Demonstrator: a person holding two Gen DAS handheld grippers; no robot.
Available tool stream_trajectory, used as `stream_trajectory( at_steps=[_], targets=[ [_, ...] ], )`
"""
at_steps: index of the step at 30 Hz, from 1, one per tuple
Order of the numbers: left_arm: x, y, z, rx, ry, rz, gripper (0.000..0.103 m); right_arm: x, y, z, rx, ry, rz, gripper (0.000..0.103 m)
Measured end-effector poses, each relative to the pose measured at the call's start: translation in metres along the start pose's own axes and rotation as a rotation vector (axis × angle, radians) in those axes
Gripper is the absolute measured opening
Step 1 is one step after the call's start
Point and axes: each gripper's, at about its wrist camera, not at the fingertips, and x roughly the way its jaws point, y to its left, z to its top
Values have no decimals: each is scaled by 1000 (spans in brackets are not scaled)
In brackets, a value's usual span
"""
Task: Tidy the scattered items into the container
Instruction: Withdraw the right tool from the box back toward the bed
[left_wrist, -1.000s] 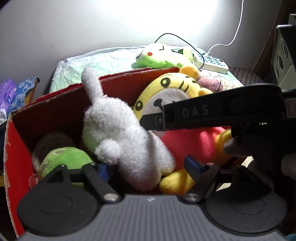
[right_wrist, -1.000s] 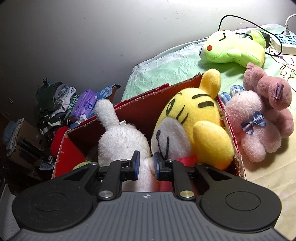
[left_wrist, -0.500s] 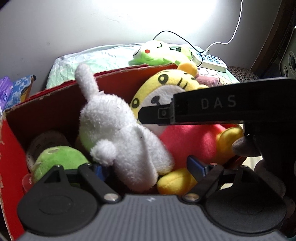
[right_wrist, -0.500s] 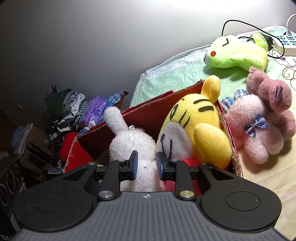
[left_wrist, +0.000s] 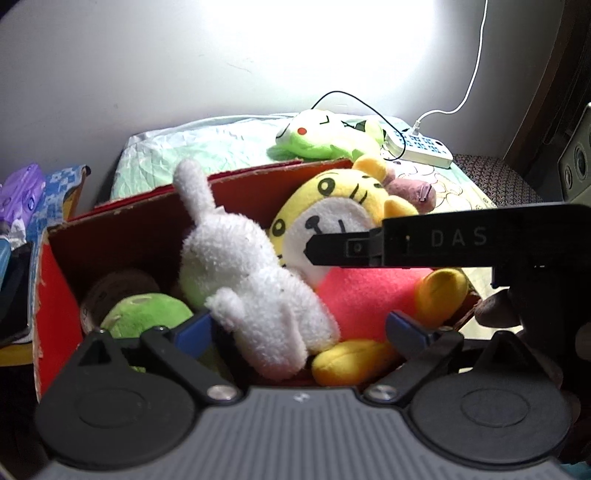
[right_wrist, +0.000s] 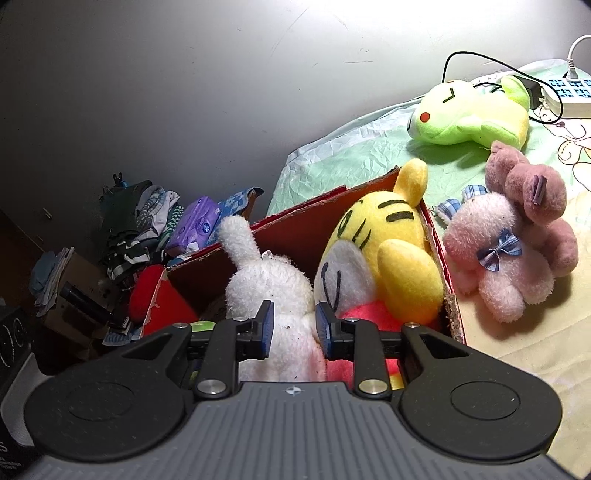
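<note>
White plush rabbit (left_wrist: 255, 291) released into the red cardboard box (left_wrist: 51, 273)

Left gripper (left_wrist: 295, 328) jaws opening, rabbit loose between; right gripper (right_wrist: 294, 325) jaws parting, unclamped. Likely next: pink plush (right_wrist: 506, 258).

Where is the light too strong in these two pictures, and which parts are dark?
Left wrist view: glare washes out the wall above the green plush; the red box interior stays shadowed. Right wrist view: the wall is dim grey, the clothes pile dark, the bedsheet bright.

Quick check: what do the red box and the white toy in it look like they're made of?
Red box: looks like cardboard, matte red faces with a raw, frayed brown rim.
White toy: seems plush, a fluffy nubbly pile, soft; filling unseen.
</note>
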Motion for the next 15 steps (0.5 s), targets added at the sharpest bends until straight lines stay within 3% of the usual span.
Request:
stream_trajectory(
  at_steps=[9, 15],
  targets=[
    [-8, 4, -4, -67, 15, 67, 99, -15, -8, -2, -1, -22, 59, 28],
    [-10, 0, 3, -106, 29, 186, 99, -22, -13, 1, -19, -21, 99, 28]
  ],
)
